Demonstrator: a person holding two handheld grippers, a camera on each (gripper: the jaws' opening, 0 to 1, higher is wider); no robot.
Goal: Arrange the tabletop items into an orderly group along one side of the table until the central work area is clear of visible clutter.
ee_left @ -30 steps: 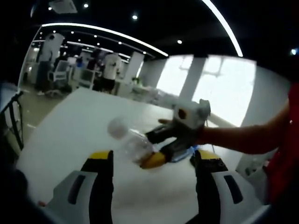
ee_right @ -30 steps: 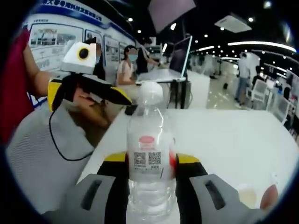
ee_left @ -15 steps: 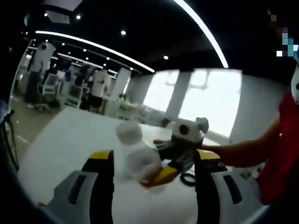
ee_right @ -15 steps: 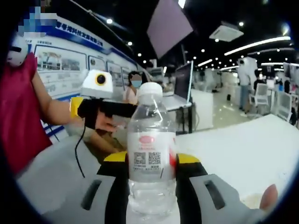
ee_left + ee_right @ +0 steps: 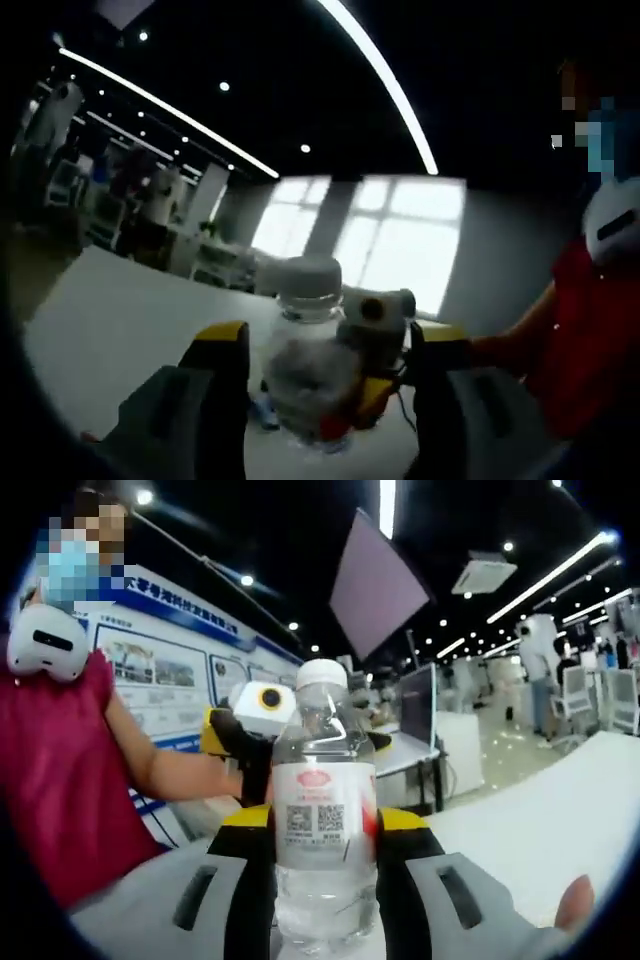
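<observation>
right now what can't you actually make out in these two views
- Bottom of the water bottle in the right gripper view: cut off by the lower edge, so whether it rests on the table is unknown.
- Label print: too small to read.
- Left gripper view: the bottle is dim and blurred; the right gripper is mostly hidden behind it.
- Left gripper in the right gripper view: its jaws are hidden by the bottle.
</observation>
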